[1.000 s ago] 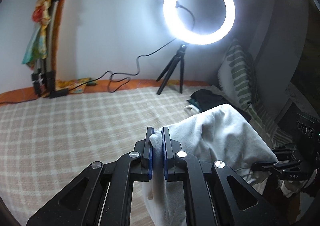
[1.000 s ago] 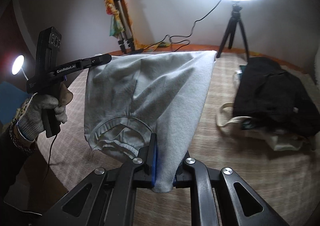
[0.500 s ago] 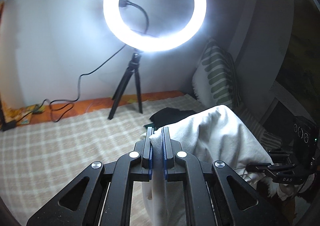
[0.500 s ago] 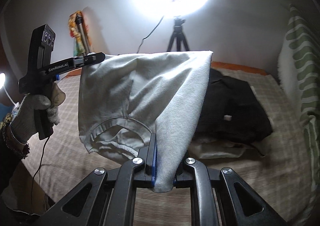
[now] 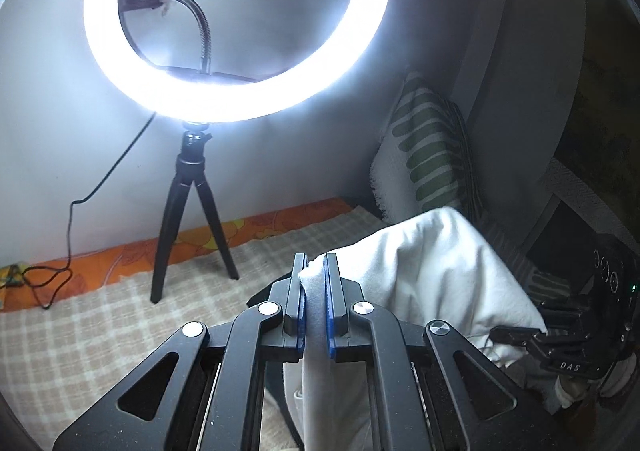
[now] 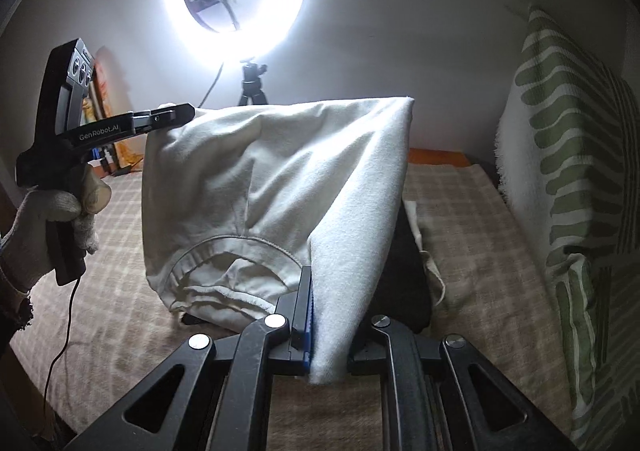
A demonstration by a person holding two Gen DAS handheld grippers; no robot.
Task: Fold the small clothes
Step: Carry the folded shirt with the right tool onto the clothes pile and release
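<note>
A small white garment (image 6: 272, 187) hangs in the air above the checked bed cover (image 6: 472, 243), stretched between both grippers. My left gripper (image 5: 314, 275) is shut on one corner of the white garment (image 5: 432, 275); the cloth runs down between its blue pads. In the right wrist view the left gripper (image 6: 176, 116) pinches the upper left corner, held by a gloved hand (image 6: 52, 211). My right gripper (image 6: 326, 315) is shut on a fold of the garment near its elastic hem. In the left wrist view the right gripper (image 5: 516, 333) grips the garment's far lower edge.
A lit ring light (image 5: 236, 27) on a black tripod (image 5: 192, 219) stands on the bed by the wall. A green-striped pillow (image 6: 568, 187) leans at the right. A dark garment pile (image 6: 408, 283) lies on the bed behind the white cloth. A cable (image 5: 68, 235) trails left.
Both grippers have swung right along the bed with the garment held taut; the ring light and striped pillow now fill more of each view, and the dark pile is largely hidden behind the cloth.
</note>
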